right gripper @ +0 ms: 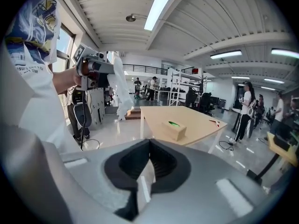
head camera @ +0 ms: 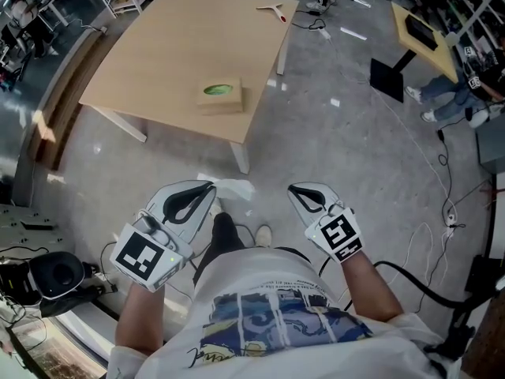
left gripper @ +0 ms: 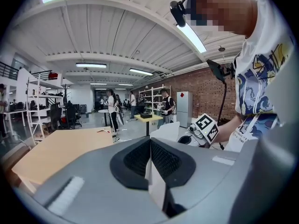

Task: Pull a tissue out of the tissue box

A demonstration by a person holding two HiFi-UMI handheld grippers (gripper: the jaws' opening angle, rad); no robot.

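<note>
The tan tissue box (head camera: 219,95) with a green opening sits near the front edge of the wooden table (head camera: 166,46), well ahead of both grippers. My left gripper (head camera: 211,188) is held over the floor, shut on a white tissue (head camera: 235,188) that sticks out past its tips. In the left gripper view the tissue (left gripper: 158,183) is pinched between the dark pads. The right gripper view shows the tissue (right gripper: 119,85) hanging free from the left gripper (right gripper: 96,68), with the box (right gripper: 174,130) far behind. My right gripper (head camera: 297,189) is shut and holds nothing.
A red-handled tool (head camera: 272,8) lies at the table's far edge. Cables run over the concrete floor at right, near a black stand (head camera: 387,77) and a second table (head camera: 422,34). The person's shoe (head camera: 263,235) is below the grippers. People stand in the background.
</note>
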